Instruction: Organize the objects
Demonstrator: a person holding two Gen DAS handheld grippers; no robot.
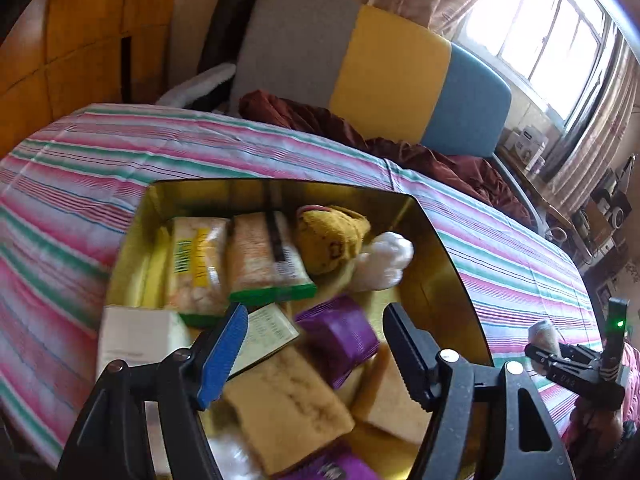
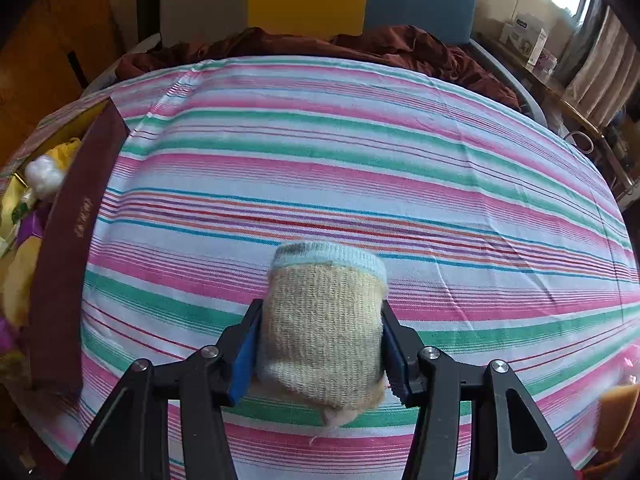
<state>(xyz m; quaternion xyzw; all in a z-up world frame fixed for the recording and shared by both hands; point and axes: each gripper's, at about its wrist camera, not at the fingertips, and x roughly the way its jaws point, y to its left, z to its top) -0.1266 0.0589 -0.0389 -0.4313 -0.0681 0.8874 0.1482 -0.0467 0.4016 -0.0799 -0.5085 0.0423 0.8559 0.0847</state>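
the left gripper (image 1: 314, 350) hangs wide and empty over the gold box (image 1: 448, 264) of snacks. to its right, above the striped cloth (image 2: 360, 140), the right gripper (image 2: 320, 344) clamps a rolled sock (image 2: 324, 328), long axis seemingly pointing forward; the box lies leftward.

Open left claw (image 1: 316, 354) above purple packet (image 1: 338, 338) in gold-lined box (image 1: 444, 268).

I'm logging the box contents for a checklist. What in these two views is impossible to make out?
- Left wrist: purple packet label, motion-blurred.
- Left wrist: box near end, hidden behind left gripper.
- Right wrist: sock underside, hidden by right gripper.
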